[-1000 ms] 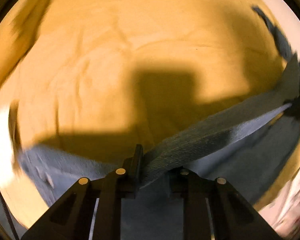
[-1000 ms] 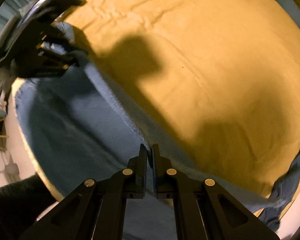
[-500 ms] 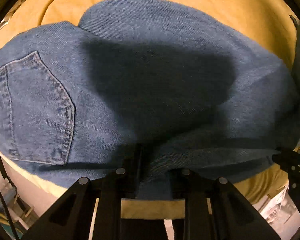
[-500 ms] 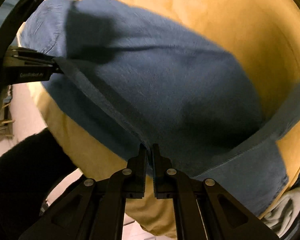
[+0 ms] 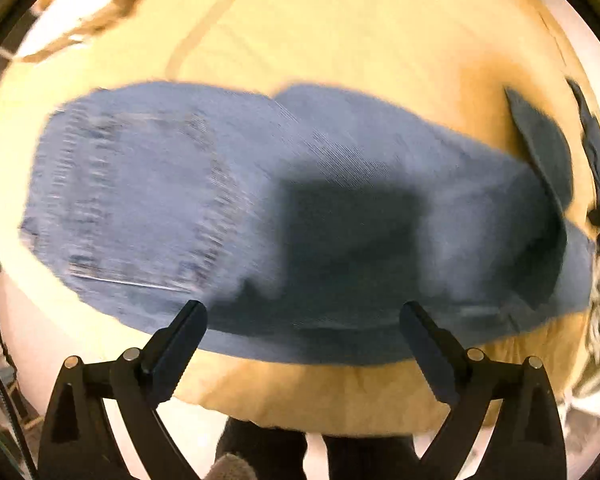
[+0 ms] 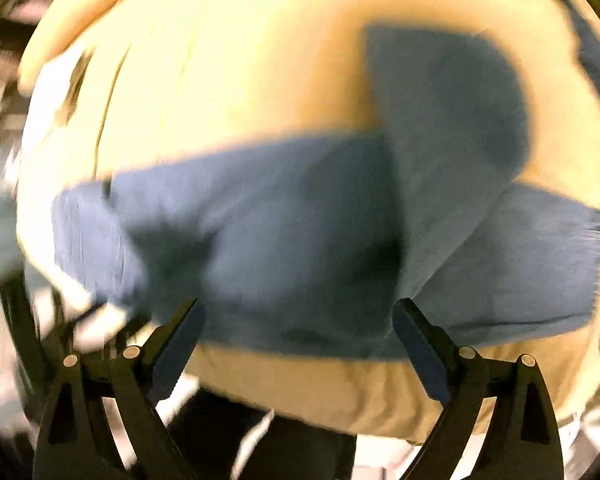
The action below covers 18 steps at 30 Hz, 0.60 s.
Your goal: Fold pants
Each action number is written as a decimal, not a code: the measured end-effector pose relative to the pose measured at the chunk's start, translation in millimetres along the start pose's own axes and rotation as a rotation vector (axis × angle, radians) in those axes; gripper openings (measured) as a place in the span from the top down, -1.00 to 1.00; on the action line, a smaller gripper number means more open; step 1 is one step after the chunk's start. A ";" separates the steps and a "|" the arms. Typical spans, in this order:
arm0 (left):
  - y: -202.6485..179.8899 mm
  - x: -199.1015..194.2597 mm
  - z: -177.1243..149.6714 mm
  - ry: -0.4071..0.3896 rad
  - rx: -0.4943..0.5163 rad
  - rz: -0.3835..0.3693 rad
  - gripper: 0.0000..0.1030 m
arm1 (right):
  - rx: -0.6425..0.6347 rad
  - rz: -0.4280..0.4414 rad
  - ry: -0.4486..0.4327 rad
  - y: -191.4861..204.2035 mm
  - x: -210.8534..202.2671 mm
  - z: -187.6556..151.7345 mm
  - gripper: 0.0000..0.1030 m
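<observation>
A pair of blue denim pants [image 5: 260, 216] is seen lying folded over on a mustard-yellow cloth-covered bench [image 5: 340, 392], close to its near edge, with a stitched back pocket blurred at the left end in the left wrist view. In the right wrist view the same pants [image 6: 280, 240] are spread across the near part of the bench [image 6: 300, 384], and a paler flap of a leg is seen turned up and across the bundle toward the right, so that the fold is judged uneven there. The left gripper [image 5: 302, 332] is held wide apart, with nothing between its fingers, just short of the near hem; the right gripper [image 6: 298, 330] is likewise spread wide and holds nothing. Both views are smeared by motion, so fine seams cannot be made out. The denim is judged to be fairly heavy and soft but with some body: it should drape and sag when lifted, yet hold a crease once laid flat. It is not thought fragile, and the coarse weave should give the pads good purchase. Thick stacked layers at the waistband and the hems would be the firmest places to be taken, near the two outer corners of the fold, so that the weight is shared and the layers are not pulled apart.
</observation>
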State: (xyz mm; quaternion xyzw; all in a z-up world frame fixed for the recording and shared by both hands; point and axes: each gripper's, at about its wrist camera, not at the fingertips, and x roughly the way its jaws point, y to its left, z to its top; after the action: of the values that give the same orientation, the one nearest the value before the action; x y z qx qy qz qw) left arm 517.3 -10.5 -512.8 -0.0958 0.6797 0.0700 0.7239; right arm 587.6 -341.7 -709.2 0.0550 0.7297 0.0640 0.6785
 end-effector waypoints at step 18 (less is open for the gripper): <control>17.4 13.8 -47.7 -0.053 -0.198 0.202 -0.91 | 0.301 -0.164 -0.268 -159.7 -35.1 -4.8 0.90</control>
State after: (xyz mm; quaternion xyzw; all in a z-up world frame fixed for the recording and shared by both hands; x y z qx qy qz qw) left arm 467.9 -5.2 -530.0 -0.0958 0.6563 0.2118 0.7178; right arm 586.5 -505.1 -701.2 0.1043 0.6365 -0.1088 0.7564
